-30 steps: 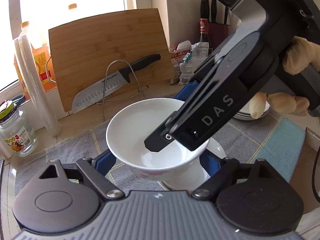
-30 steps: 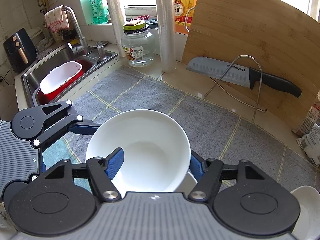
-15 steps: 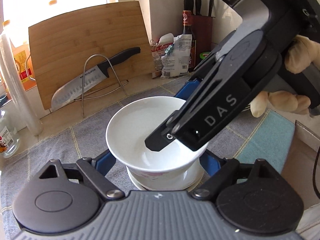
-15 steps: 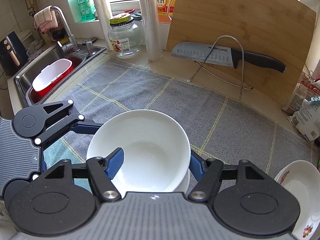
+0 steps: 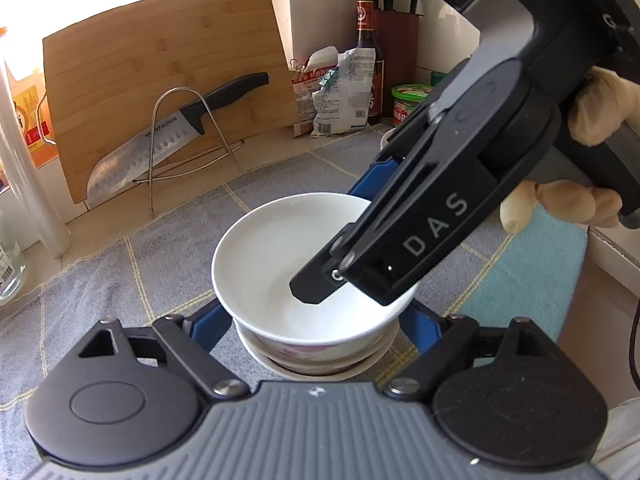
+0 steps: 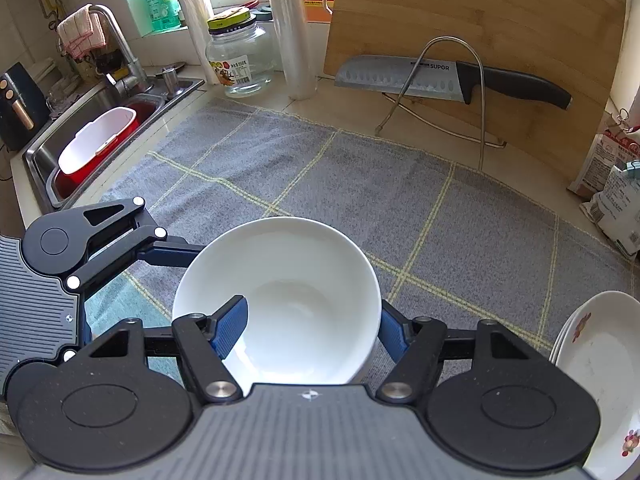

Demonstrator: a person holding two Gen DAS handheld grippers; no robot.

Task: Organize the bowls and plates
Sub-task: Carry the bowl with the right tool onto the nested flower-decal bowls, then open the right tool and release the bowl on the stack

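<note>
A white bowl (image 5: pixel 280 272) sits nested on top of another bowl with a pink flower pattern (image 5: pixel 304 360) on the grey mat. My left gripper (image 5: pixel 308 324) spans the stack, blue pads at either side of the lower bowls. My right gripper (image 6: pixel 312 326) is shut on the white bowl (image 6: pixel 288 296): one blue pad (image 6: pixel 230 326) lies inside the rim, the other outside. In the left wrist view the right gripper's finger (image 5: pixel 400 248) reaches into the bowl.
A stack of flowered plates (image 6: pixel 596 380) lies at the right. A knife (image 6: pixel 440 78) rests on a wire stand against a bamboo board (image 6: pixel 500 20). Sink with red tub (image 6: pixel 100 140) at the left. Jar (image 6: pixel 240 56), food bags (image 5: pixel 340 92) and bottles stand behind the mat.
The white bowl came down onto the flowered bowl below it and now sits nested. Both grippers shifted slightly over the mat; the view of the counter slid accordingly.
</note>
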